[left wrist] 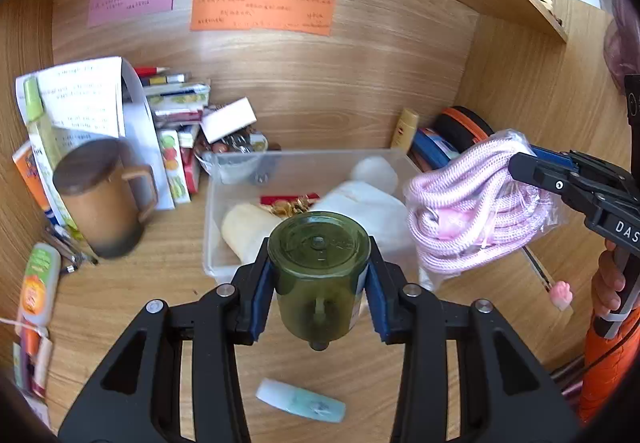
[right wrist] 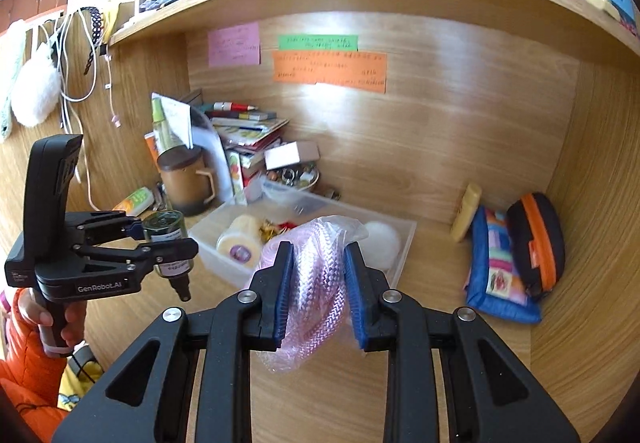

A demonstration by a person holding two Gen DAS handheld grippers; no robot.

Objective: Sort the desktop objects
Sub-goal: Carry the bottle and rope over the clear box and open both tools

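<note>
My left gripper (left wrist: pixel 319 275) is shut on a dark green glass bottle (left wrist: pixel 318 275), held upside down above the desk in front of a clear plastic bin (left wrist: pixel 224 203). My right gripper (right wrist: pixel 318 267) is shut on a bag of coiled pink cord (right wrist: pixel 320 283), held just above the bin's near side. In the left wrist view the pink cord (left wrist: pixel 476 207) hangs over the bin's right end. In the right wrist view the left gripper with the green bottle (right wrist: pixel 166 239) is at the left. The bin (right wrist: pixel 404 243) holds a pale roll (right wrist: pixel 240 239), white fluffy items and small gold things.
A brown lidded mug (left wrist: pixel 106 199) stands left of the bin, before stacked boxes and papers (left wrist: pixel 172 123). A tube (left wrist: pixel 38 283) and a pale flat item (left wrist: pixel 300 401) lie on the desk. A blue pouch (right wrist: pixel 500 267) and black-orange case (right wrist: pixel 536 243) sit at right.
</note>
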